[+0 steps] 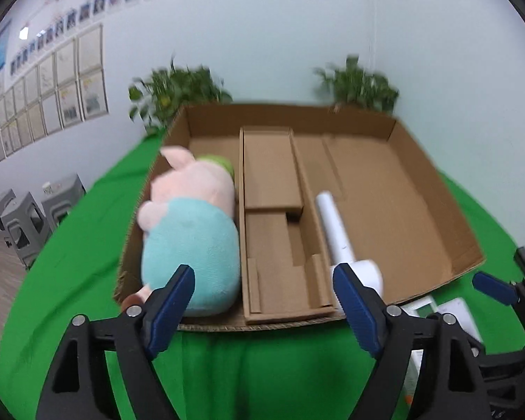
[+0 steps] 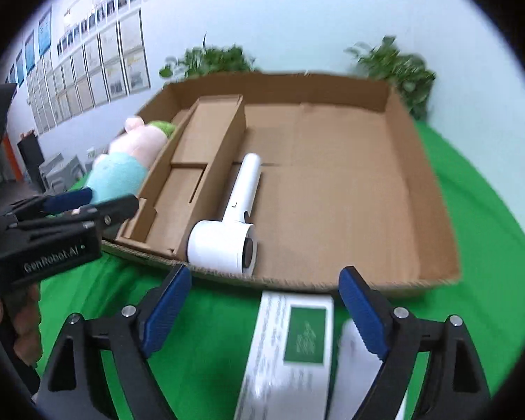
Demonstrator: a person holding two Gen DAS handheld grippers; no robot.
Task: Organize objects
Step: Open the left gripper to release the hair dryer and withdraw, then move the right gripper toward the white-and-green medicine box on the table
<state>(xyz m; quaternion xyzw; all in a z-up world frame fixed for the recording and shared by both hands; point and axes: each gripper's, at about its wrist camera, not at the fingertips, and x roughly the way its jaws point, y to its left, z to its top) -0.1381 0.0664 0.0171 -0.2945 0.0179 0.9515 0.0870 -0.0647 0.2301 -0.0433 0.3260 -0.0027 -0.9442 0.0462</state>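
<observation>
Directly below the right claw (image 2: 264, 309), a white booklet with a green panel (image 2: 290, 346) lies flat on the green worktop (image 2: 472, 210), outside the cardboard tray (image 2: 434, 189) and just beside its near wall. Its long axis runs away from the camera toward the tray, roughly in line with the gap between the claw's blue pads, so it lies between and beneath them. A second white item sits just beside it on the right, too blurred to name. Both claws are released, jaws spread wide with nothing between the pads. The right claw is plainly the nearer one to the booklet; the left claw (image 1: 264, 297) hangs over the tray's near edge, to the left. Inside the tray, a white hair dryer (image 2: 232, 224) lies with its handle pointing toward the far wall, beside a cardboard insert (image 2: 196, 171). A pink and teal plush pig (image 1: 192, 231) fills the narrow left compartment. The booklet looks the likely next pick.
</observation>
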